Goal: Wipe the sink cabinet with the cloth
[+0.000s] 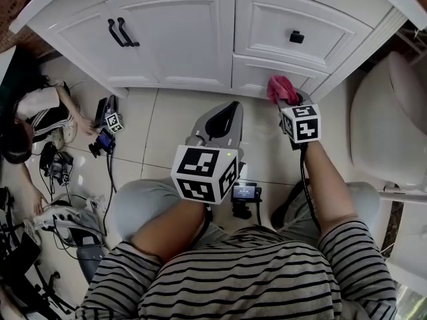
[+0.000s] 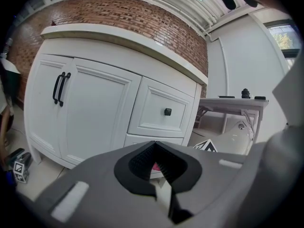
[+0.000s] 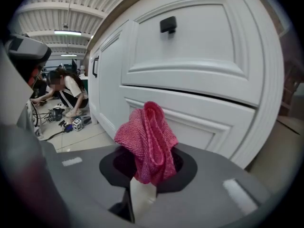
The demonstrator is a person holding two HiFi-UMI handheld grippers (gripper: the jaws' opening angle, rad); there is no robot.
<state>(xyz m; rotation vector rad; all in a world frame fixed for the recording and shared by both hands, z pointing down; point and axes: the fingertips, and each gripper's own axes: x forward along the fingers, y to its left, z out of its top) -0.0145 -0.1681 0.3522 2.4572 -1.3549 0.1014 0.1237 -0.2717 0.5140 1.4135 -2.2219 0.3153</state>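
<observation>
Where the head view looks down over the person's striped shirt and knees, the sink cabinet [image 1: 200, 39] fills the top of the picture and both grippers point toward it. The right gripper [image 1: 287, 100] has its jaws clamped on a bunched pink cloth [image 1: 280, 89], which stands up out of the jaws just in front of the lower drawer front [image 1: 267, 72]. Whether the cloth touches the panel cannot be told.

The left gripper [image 1: 230, 107] hangs over the floor tiles [image 1: 167, 125], back from the cabinet, with its jaws closed together and nothing between them.

Only the left gripper view shows the brick wall [image 2: 118, 18] above the countertop [image 2: 118, 37] and a white table [image 2: 232, 102] to the right. The right gripper view alone shows the cloth's knitted weave and folds.

Counts: two black bar handles [image 1: 122, 32] sit side by side on the doors, and one black knob [image 1: 297, 37] sits on the upper drawer. Two drawer fronts are stacked. There are three marker cubes, one on each gripper and a third [image 1: 113, 122] on the floor beside a second person [image 1: 40, 112], who sits among cables.
</observation>
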